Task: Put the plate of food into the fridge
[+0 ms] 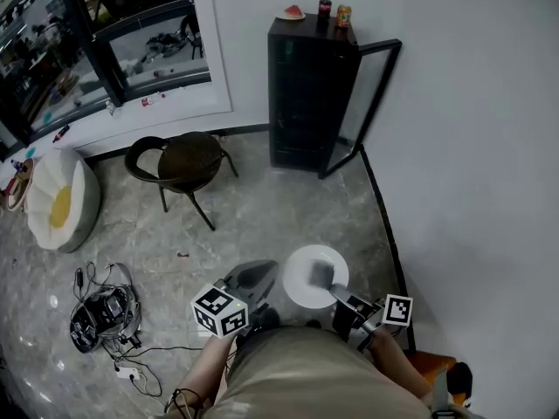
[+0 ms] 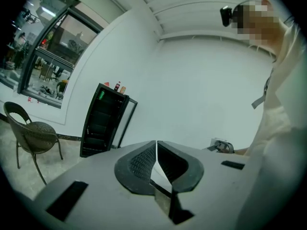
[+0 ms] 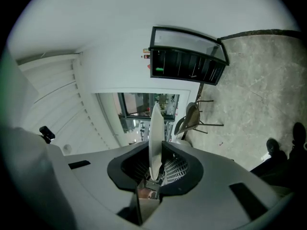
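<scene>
Chair (image 1: 188, 160) beside open fridge (image 1: 306, 94) | right gripper (image 3: 155, 169) clamps plate (image 1: 301, 288) | left gripper (image 2: 156, 151) closed, empty

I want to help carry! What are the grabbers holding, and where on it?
The right gripper pinches the white plate by its rim. The left gripper is shut, holding nothing.

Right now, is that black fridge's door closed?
No: in the head view the fridge stands against the wall with its glass door swung wide open to the right.
</scene>
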`<act>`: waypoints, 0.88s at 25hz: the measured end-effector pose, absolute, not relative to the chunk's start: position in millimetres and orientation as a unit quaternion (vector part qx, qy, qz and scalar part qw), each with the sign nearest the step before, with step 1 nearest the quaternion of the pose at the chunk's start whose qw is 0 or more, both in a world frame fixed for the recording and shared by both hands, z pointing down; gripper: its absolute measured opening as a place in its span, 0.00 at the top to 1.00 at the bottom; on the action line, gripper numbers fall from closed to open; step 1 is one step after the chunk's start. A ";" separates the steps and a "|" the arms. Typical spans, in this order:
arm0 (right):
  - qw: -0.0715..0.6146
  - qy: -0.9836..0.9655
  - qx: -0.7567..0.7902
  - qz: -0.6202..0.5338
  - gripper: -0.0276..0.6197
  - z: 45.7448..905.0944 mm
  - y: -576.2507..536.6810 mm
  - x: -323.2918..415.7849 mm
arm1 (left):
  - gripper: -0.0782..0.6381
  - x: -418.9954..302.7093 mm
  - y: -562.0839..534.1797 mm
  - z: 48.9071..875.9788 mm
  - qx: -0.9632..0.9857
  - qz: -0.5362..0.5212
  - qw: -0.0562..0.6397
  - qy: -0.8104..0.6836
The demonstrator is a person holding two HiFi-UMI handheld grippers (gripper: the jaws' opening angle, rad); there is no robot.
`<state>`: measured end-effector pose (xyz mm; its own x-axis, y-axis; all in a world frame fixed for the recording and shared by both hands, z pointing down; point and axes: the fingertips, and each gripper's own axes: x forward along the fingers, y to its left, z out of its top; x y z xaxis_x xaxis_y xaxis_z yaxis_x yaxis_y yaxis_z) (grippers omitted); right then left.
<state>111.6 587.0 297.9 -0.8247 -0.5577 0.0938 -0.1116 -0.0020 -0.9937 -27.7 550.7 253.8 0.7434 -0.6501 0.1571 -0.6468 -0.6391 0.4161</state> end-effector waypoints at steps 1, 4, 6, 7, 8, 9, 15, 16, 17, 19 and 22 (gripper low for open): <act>0.166 0.689 -0.243 -0.662 0.86 297.0 586.2 108.0 | 0.87 -32.1 550.8 255.0 0.904 -0.007 0.230 -0.360; 0.169 0.692 -0.238 -0.661 0.86 294.7 585.4 98.0 | 0.87 -44.5 551.3 258.1 0.902 -0.011 0.234 -0.364; 0.173 0.690 -0.235 -0.663 0.86 296.0 583.4 89.9 | 0.87 -53.2 548.2 260.6 0.902 -0.009 0.235 -0.363; 0.172 0.688 -0.235 -0.664 0.86 297.6 581.5 85.7 | 0.87 -57.9 545.6 261.9 0.902 -0.009 0.235 -0.363; 0.171 0.687 -0.235 -0.666 0.86 298.9 579.1 81.7 | 0.87 -62.7 542.9 262.5 0.901 -0.010 0.236 -0.363; 0.171 0.686 -0.235 -0.667 0.86 299.4 576.7 77.8 | 0.87 -67.1 540.5 262.4 0.901 -0.012 0.236 -0.364; 0.169 0.682 -0.232 -0.672 0.86 297.4 573.4 57.6 | 0.87 -84.0 535.5 262.6 0.904 -0.013 0.235 -0.358; 0.171 0.680 -0.232 -0.674 0.86 297.4 572.6 55.2 | 0.87 -87.0 534.4 263.8 0.904 -0.013 0.234 -0.358; 0.173 0.679 -0.233 -0.674 0.86 297.3 571.5 53.2 | 0.87 -90.0 533.2 264.7 0.904 -0.012 0.233 -0.358; 0.172 0.680 -0.233 -0.673 0.86 297.3 569.5 49.5 | 0.87 -95.6 531.2 264.9 0.905 -0.012 0.231 -0.358; 0.166 0.681 -0.232 -0.674 0.86 297.5 570.2 42.2 | 0.87 -100.9 531.2 265.6 0.905 -0.015 0.231 -0.356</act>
